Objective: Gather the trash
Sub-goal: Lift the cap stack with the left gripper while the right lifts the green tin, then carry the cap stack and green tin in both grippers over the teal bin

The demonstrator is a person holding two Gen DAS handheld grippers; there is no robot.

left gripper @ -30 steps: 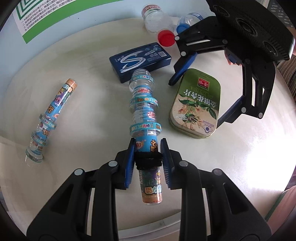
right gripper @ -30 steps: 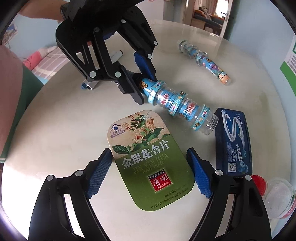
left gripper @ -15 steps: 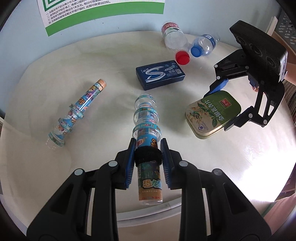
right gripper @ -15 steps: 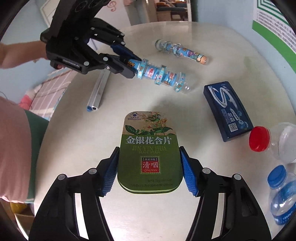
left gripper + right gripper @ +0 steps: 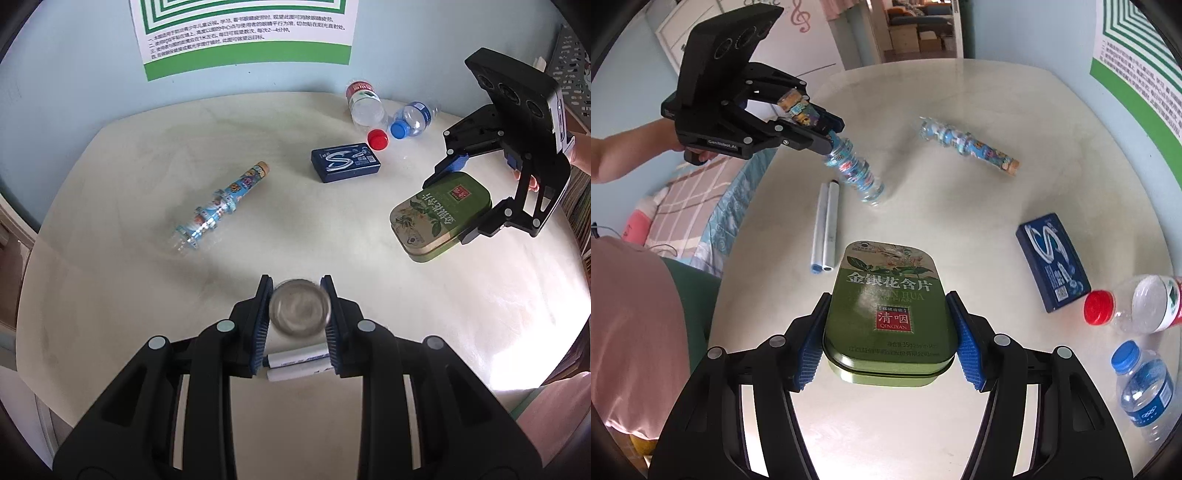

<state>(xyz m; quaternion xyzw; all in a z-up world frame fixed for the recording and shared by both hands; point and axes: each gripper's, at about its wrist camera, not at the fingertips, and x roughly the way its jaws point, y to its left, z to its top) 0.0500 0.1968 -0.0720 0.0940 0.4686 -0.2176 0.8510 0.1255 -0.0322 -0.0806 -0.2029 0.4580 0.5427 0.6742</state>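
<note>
Above a round pale surface [image 5: 122, 295], the right gripper [image 5: 886, 354] holds a green tin [image 5: 888, 314] off it, jaws pinching the tin's long sides, while the left gripper [image 5: 297, 317] lifts a ribbed plastic tube [image 5: 853, 171], jaws clamped on it. Beyond the tin lie a blue box [image 5: 1052, 258], two bottles [image 5: 1137, 306], a second tube [image 5: 967, 144] and two markers [image 5: 825, 229].

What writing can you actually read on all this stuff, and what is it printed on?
"金银花含片", "JIN YIN HUA", "清咽", "QINGYAN": green tin, clamped in the right hand-held gripper.
"GenRobot.AI": side of the left hand-held gripper.
Large "S": blue box; its small print is unreadable.
Wall poster: Chinese lines too small to read.
Cartoon-label bottles, water bottles, pens: print blurred.
</note>
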